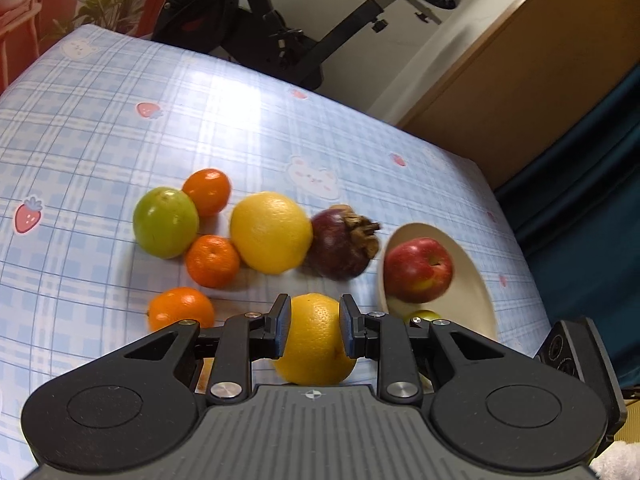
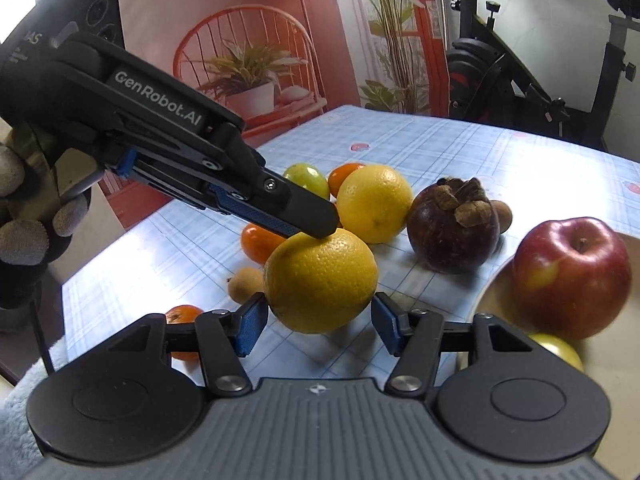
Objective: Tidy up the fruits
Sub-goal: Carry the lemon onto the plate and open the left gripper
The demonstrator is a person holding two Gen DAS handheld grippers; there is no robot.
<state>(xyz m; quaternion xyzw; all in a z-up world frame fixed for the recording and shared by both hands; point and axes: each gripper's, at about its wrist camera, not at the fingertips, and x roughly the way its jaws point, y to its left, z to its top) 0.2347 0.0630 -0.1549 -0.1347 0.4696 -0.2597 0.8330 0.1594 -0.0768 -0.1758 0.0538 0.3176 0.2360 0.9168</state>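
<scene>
My left gripper (image 1: 314,320) is shut on a yellow orange (image 1: 314,340), its pads pressing both sides. In the right wrist view this orange (image 2: 320,280) hangs just above the tablecloth, with the left gripper (image 2: 316,232) reaching in from the upper left. My right gripper (image 2: 318,320) is open, its blue pads standing either side of the same orange with small gaps. A cream bowl (image 1: 480,280) at the right holds a red apple (image 1: 418,270) and a small green-yellow fruit (image 1: 424,315).
On the blue checked tablecloth (image 1: 120,128) lie another yellow citrus (image 1: 271,232), a mangosteen (image 1: 340,244), a green fruit (image 1: 165,222), three tangerines (image 1: 212,261) and small brown fruits (image 2: 245,285). A gloved hand (image 2: 24,236) holds the left gripper. An exercise bike (image 1: 280,32) stands behind the table.
</scene>
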